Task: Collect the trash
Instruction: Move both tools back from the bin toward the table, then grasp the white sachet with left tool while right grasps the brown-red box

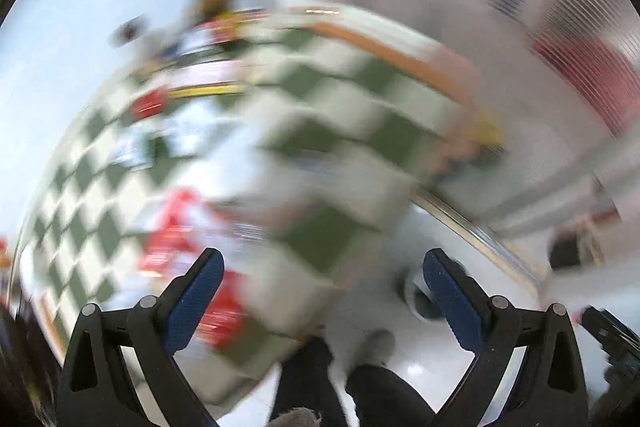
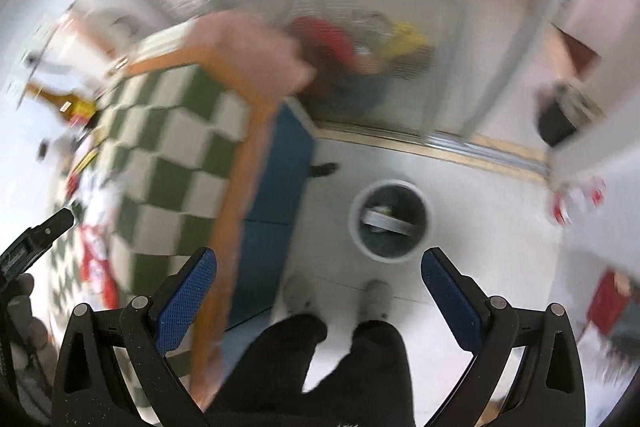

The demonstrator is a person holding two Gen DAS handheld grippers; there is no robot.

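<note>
In the right wrist view, the table (image 2: 168, 131) fills the left of the frame, with blurred litter (image 2: 94, 259) on it at lower left. The bin (image 2: 390, 221) stands on the floor (image 2: 480, 195) at centre, right of the table, with what may be scraps (image 2: 386, 219) inside. The person's feet (image 2: 376, 297) sit just below the bin.

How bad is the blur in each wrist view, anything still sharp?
Left wrist: heavy motion smear, checked tablecloth and red wrappers streaked; only the left gripper is crisp. Right wrist: milder blur, bin on the floor readable, right gripper sharp, fisheye bends edges.
</note>
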